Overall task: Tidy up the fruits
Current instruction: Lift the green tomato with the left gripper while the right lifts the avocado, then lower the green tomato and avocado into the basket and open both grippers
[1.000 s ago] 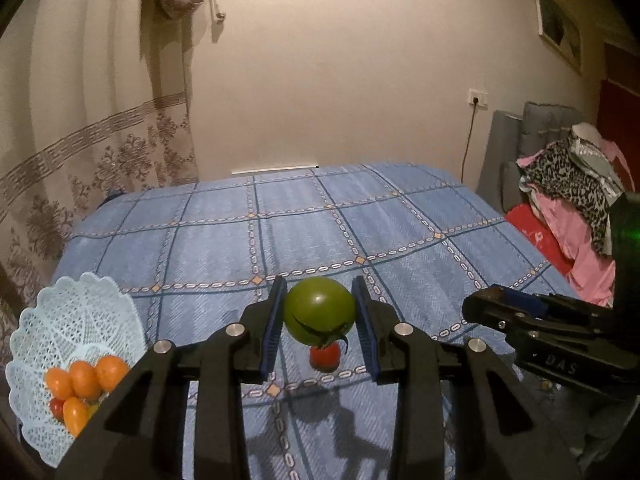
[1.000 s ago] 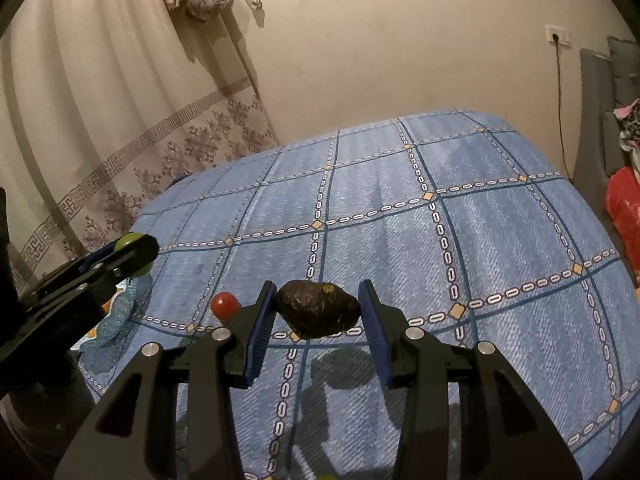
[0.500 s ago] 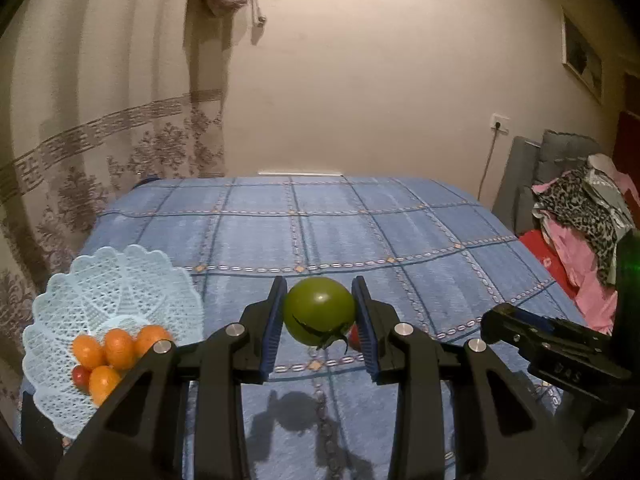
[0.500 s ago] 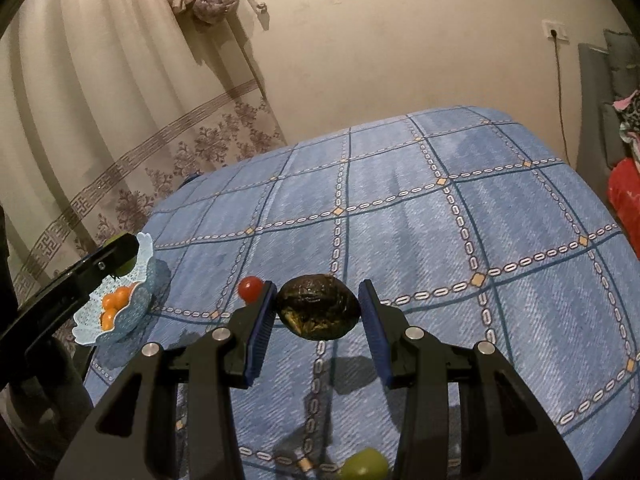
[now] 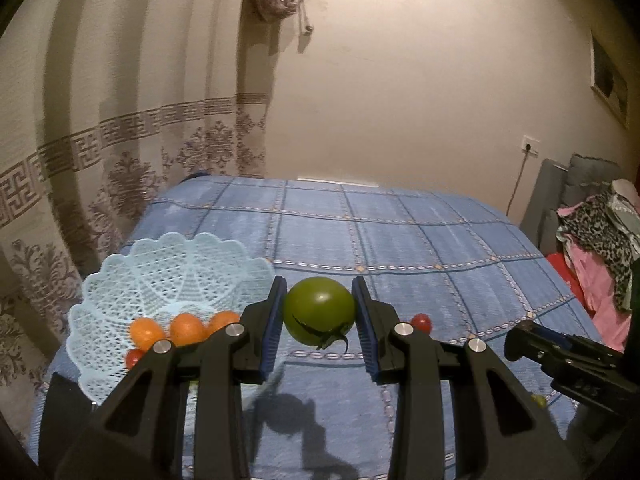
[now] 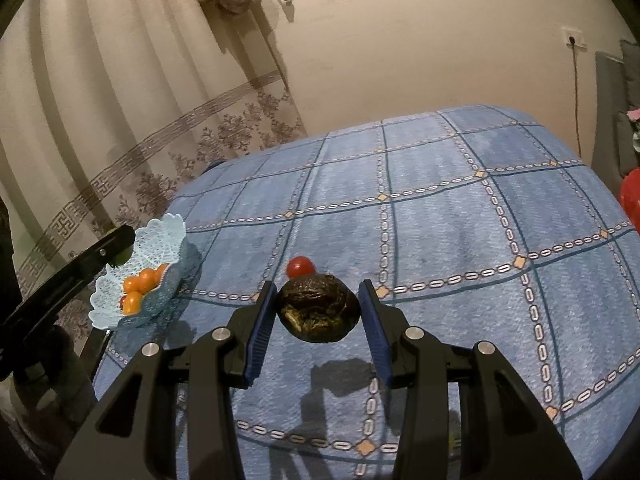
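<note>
Left tongs (image 5: 319, 312): clenched on green tomato (image 5: 319, 309), raised beside the basket (image 5: 120, 280).
Right tongs (image 6: 318, 312): clenched on dark wrinkled fruit (image 6: 318, 307), above bed (image 6: 460, 240).
Cherry tomato (image 6: 300, 267): on bedspread.

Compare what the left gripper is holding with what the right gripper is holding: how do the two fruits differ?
The green tomato in the left gripper is smooth and glossy; the dark fruit in the right gripper is wrinkled and dull brown-black. The green tomato shows a curled stem; the dark fruit shows none. The green tomato is nearer the basket than the dark fruit. Both are clamped between blue pads above the blue bedspread.
</note>
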A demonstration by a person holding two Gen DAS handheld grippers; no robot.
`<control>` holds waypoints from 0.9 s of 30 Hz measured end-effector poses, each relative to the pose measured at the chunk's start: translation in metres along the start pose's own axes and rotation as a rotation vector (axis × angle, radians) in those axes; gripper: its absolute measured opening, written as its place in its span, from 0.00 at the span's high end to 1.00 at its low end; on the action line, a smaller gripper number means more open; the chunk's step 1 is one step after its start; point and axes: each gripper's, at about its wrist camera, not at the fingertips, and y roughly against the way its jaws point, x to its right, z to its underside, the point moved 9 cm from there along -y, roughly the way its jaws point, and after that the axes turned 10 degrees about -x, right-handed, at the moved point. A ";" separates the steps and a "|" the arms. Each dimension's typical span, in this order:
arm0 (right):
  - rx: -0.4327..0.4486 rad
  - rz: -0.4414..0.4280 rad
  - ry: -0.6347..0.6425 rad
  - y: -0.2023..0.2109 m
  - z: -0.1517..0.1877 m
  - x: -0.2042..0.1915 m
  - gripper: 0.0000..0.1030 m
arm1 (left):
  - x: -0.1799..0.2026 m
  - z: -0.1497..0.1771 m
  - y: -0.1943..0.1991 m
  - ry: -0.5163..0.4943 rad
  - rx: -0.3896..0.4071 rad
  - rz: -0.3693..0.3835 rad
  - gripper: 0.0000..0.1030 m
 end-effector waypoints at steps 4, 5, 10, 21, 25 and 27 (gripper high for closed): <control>-0.003 -0.003 0.019 0.000 0.000 -0.012 0.59 | -0.017 0.000 0.005 0.022 0.011 -0.022 0.67; -0.003 -0.003 0.027 0.000 0.000 -0.017 0.59 | -0.022 0.001 0.006 0.028 0.014 -0.028 0.67; 0.003 -0.010 0.052 0.003 -0.003 -0.033 0.59 | -0.049 -0.002 0.011 0.061 0.024 -0.059 0.67; -0.016 -0.047 0.122 -0.006 -0.011 -0.077 0.59 | -0.095 -0.002 0.020 0.129 0.033 -0.098 0.67; -0.021 -0.066 0.149 -0.012 -0.016 -0.098 0.59 | -0.104 0.000 0.019 0.148 0.026 -0.097 0.65; -0.023 -0.076 0.162 -0.014 -0.018 -0.108 0.59 | -0.109 0.000 0.019 0.166 0.023 -0.080 0.51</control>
